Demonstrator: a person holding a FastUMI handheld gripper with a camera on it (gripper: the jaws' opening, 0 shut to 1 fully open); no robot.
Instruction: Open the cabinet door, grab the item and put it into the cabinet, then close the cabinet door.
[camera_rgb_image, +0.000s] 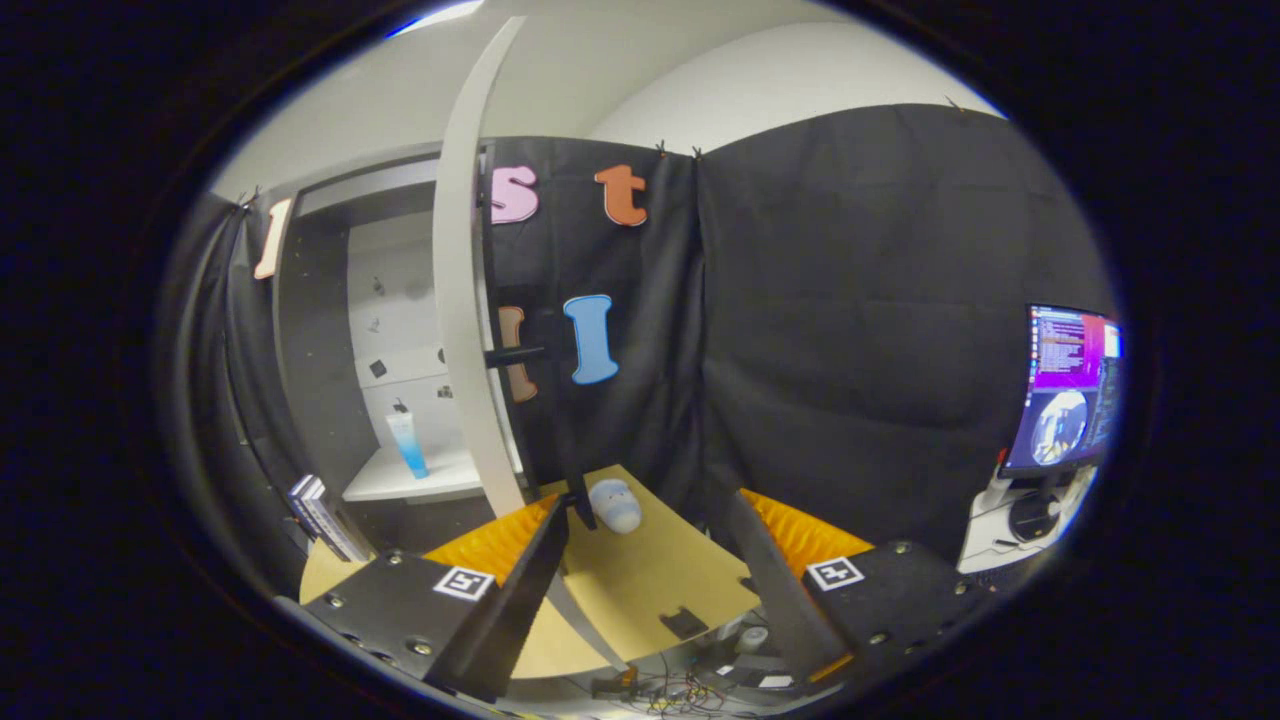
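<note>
The gripper (655, 570) stood spread wide, its two ribbed fingers (500, 545) holding nothing. Between and just ahead of them lay a flat tan wooden tabletop (650, 580) bearing a small rounded pale-blue plush toy (615, 505). Beyond, the tall white cabinet door (462, 300) hung open, edge-on, its dark bar handle (515, 354) jutting out. Inside, a slender blue-and-white tube (408, 442) stood upright on the smooth white shelf (420, 482).

Cabinet door (462, 300) edge-on, front face hidden | books (322, 515) by cabinet (400, 300) cut off, titles unreadable | monitor (1070, 390) partly cropped | floor cables (670, 692) blurred
</note>
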